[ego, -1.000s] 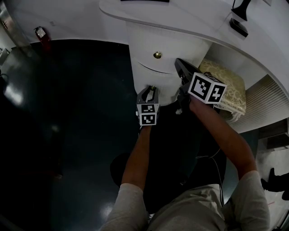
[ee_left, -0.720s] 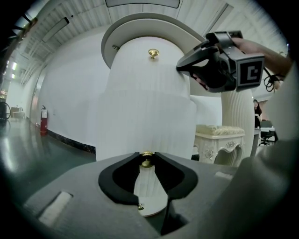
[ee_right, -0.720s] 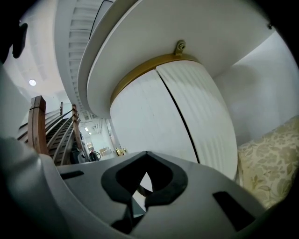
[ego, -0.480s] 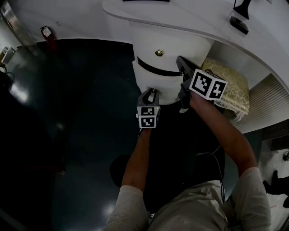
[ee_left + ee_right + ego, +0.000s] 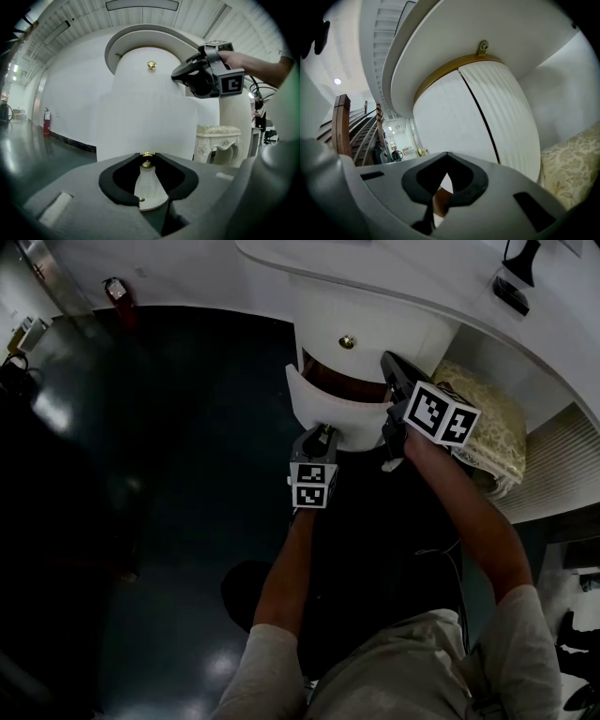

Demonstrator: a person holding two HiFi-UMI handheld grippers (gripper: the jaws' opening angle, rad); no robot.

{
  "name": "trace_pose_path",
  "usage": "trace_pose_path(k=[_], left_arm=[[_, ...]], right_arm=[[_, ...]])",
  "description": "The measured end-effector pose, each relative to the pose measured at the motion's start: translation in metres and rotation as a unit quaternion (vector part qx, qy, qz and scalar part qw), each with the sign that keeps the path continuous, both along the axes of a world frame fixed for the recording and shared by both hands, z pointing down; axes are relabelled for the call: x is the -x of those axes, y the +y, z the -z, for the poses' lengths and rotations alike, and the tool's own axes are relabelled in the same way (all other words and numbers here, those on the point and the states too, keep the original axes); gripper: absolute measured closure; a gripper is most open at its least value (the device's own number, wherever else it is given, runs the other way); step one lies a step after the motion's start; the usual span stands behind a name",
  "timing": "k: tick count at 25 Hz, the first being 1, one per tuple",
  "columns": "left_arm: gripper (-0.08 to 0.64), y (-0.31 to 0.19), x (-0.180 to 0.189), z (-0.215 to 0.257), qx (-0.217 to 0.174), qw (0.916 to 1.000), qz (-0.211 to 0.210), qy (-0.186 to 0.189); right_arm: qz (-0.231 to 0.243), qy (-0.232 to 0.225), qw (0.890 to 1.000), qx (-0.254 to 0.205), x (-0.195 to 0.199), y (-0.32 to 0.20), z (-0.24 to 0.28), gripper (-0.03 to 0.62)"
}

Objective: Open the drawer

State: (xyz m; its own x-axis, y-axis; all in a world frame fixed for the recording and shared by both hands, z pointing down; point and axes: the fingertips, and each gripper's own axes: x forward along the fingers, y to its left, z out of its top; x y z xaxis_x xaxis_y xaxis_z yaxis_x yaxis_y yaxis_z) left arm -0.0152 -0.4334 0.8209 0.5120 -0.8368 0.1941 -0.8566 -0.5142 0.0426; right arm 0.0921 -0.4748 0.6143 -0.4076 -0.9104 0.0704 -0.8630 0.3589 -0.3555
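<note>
On drawer [image 5: 323, 413] knob [image 5: 147, 162], left gripper [image 5: 147, 155] clamped; right gripper [image 5: 446, 154] closed, empty.

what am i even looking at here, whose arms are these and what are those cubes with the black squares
There is no robot here. A person holds a two-jaw gripper in each hand, and the marker cubes are part of those grippers. The top-down picture comes from a camera on the person's head. The other two come from cameras riding on each gripper, looking along its jaws. In front stands a white rounded cabinet with two drawers. The left gripper is closed on the lower brass knob, and the lower drawer stands partly open. The right gripper is shut and empty, beside the cabinet. A patterned stool stands to the right.
</note>
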Motion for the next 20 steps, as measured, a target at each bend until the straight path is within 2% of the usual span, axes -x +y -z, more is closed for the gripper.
trace_pose_path(k=[5,10,14,18,20], left_arm=[[0.454,0.011,0.009,0.000,0.002,1.0000,-0.002,-0.003],[0.454,0.021,0.013,-0.001,0.004,0.9999,-0.002,-0.010],[0.454,0.026,0.019,-0.002,0.005,0.9999,0.006,-0.014],[0.454,0.030,0.017,-0.002,0.013,0.9999,0.008,-0.006],[0.454,0.032,0.019,-0.002,0.016,0.9998,0.009,-0.006]], right_arm=[[-0.006,0.012,1.000,-0.010,-0.001,0.004,-0.002,0.577],[0.012,0.088,0.995,-0.034,-0.004,0.030,-0.023,0.577],[0.026,0.128,0.990,-0.050,-0.011,0.057,-0.054,0.577],[0.045,0.191,0.979,-0.058,-0.015,0.076,-0.078,0.576],[0.061,0.198,0.976,-0.062,-0.011,0.081,-0.084,0.575]])
